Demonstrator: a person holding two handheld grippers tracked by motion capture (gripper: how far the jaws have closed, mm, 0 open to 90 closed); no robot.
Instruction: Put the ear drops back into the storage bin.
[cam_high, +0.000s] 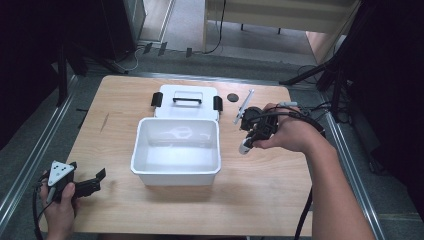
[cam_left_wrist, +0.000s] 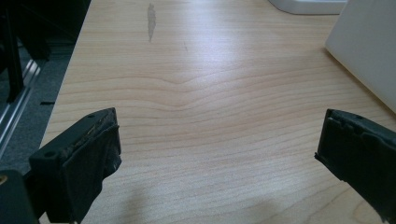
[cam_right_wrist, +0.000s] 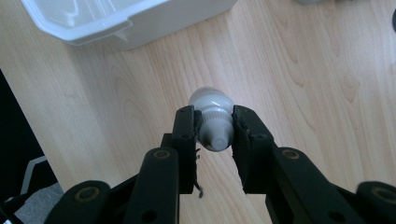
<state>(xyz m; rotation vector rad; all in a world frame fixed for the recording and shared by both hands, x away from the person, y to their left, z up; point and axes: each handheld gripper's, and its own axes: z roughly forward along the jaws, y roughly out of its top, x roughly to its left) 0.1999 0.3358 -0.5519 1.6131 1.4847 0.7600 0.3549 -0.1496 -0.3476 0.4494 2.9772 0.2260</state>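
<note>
White plastic dropper bottle sits clamped between the jaws of the right gripper, gripped at its ribbed neck and cap; rounded body projects beyond the jaw tips. In the right gripper view its long axis runs along the jaws, nozzle tip toward the camera, body away over the wooden counter. In the high view the bottle hangs below the right hand, just right of the white tub, clear of the counter. Right forearm comes in from bottom right, hand curled over the gripper, jaws aimed down and left. Left gripper rests at the counter's near-left corner, jaws wide apart, nothing between them.
</note>
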